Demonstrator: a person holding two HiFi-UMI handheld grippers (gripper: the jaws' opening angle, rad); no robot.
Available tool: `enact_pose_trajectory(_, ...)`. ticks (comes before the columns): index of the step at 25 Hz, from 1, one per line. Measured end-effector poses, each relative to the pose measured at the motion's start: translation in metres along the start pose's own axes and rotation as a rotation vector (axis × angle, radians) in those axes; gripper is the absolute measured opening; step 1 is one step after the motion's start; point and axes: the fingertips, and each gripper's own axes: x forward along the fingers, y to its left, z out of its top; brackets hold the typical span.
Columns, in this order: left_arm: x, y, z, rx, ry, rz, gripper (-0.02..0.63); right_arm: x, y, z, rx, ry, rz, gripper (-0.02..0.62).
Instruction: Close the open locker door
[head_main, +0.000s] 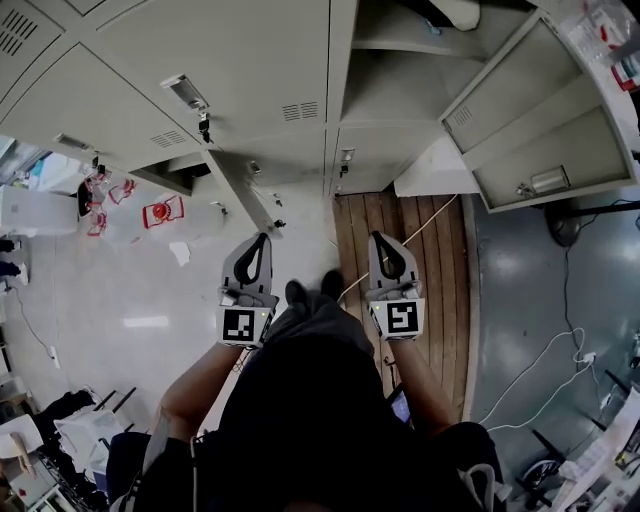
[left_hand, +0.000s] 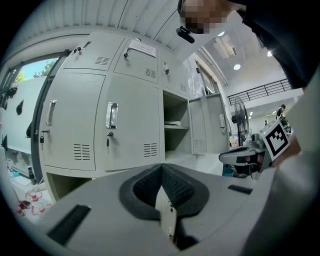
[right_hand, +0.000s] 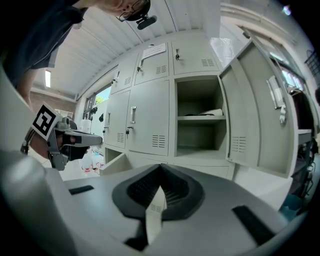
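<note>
Locker door (head_main: 540, 110) is seen open; wooden planks (head_main: 440, 275) are shown by the head view alone. Two tools are counted, left tool (head_main: 262, 240) and right tool (head_main: 380, 238), both closed and empty.

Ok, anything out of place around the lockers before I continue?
Besides the open locker door on the right, a low door further left also stands open, and red-and-white items lie scattered on the floor.

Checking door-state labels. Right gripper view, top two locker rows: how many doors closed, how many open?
Closed locker doors: 5
Open locker door: 1
Total: 6
</note>
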Motion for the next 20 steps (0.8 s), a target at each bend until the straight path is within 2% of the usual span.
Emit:
enact_pose_trajectory(4, -0.010, 0.014, 0.019, -0.047, -0.014, 0.040, 0.003, -0.004, 0.004, 0.018, 0.000, -0.004, 0.016, -0.005)
enact_pose_trajectory(8, -0.022, 0.029, 0.014, -0.005, 0.017, 0.064, 0.003, -0.005, 0.006, 0.032, -0.007, 0.003, 0.033, -0.005)
enact_pose_trajectory(13, -0.037, 0.047, 0.028, -0.035, 0.012, 0.126, 0.003, -0.009, 0.005, 0.041, -0.010, 0.018, 0.040, -0.005)
enact_pose_trajectory(20, -0.053, 0.064, 0.026, 0.002, 0.032, 0.156, 0.003, -0.014, 0.006, 0.060, -0.022, 0.001, 0.041, -0.006)
